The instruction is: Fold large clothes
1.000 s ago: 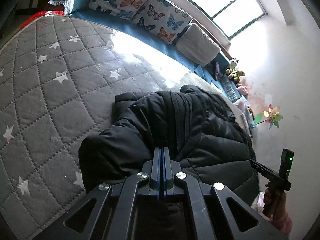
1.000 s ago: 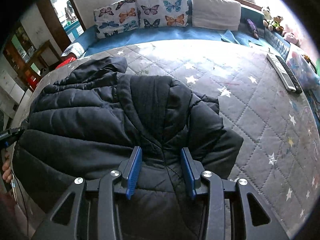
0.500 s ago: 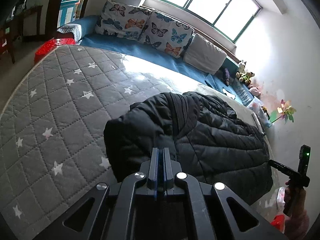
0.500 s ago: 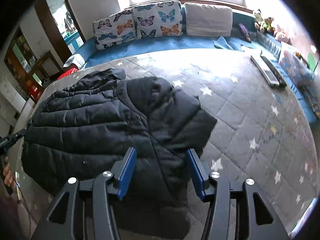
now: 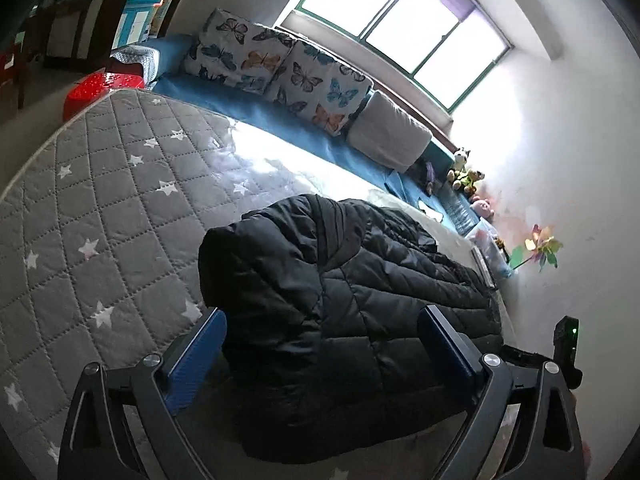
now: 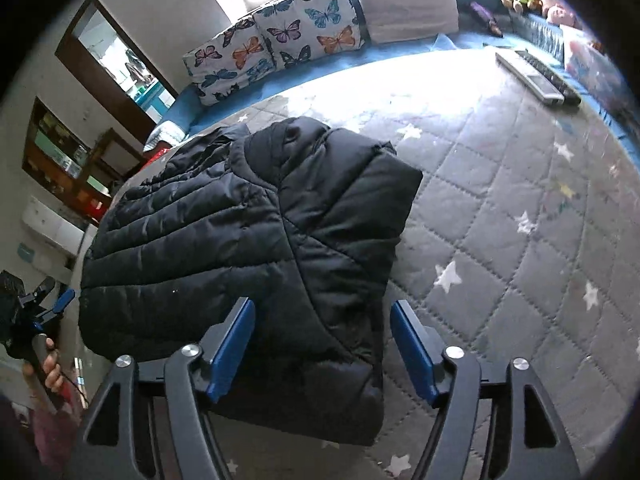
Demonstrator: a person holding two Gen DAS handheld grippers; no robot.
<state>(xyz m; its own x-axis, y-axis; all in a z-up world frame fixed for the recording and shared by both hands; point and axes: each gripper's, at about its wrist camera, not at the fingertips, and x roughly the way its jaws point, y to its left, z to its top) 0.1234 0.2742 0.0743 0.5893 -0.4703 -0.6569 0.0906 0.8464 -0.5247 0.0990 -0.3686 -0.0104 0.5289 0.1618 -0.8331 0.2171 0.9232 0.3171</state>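
Lying folded, black jacket (image 6: 248,240) | long axis across bed (image 6: 520,200) | both hand-held grippers spread, just opened, empty

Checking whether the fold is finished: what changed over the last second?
The left gripper, shut a second ago, has just opened wide and backed away. The right gripper has just been opening too; its pads stand clear of the black puffer jacket. The jacket stayed folded on the grey star quilt.
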